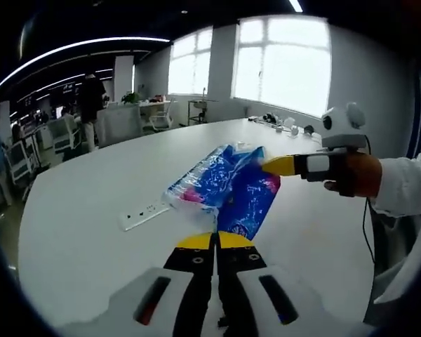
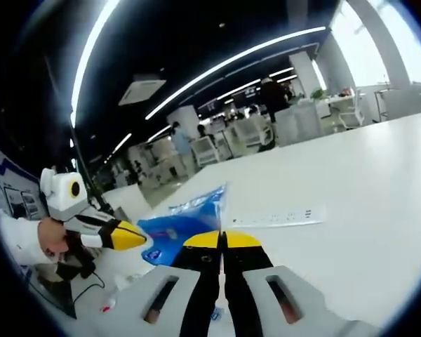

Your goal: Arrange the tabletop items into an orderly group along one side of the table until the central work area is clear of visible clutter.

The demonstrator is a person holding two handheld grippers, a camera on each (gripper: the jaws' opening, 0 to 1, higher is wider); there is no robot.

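Both tools (image 1: 216, 240) (image 2: 222, 239) grip the blue pack (image 1: 228, 184); print unreadable.

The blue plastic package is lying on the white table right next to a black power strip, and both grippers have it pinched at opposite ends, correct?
Not quite: the power strip is white, not black, as the left gripper view shows. The rest holds: the blue plastic package lies on the white table beside the strip, with the left gripper and the right gripper pinching opposite ends.

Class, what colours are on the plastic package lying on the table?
Blue with pink patches, clearest in the left gripper view: plastic package.
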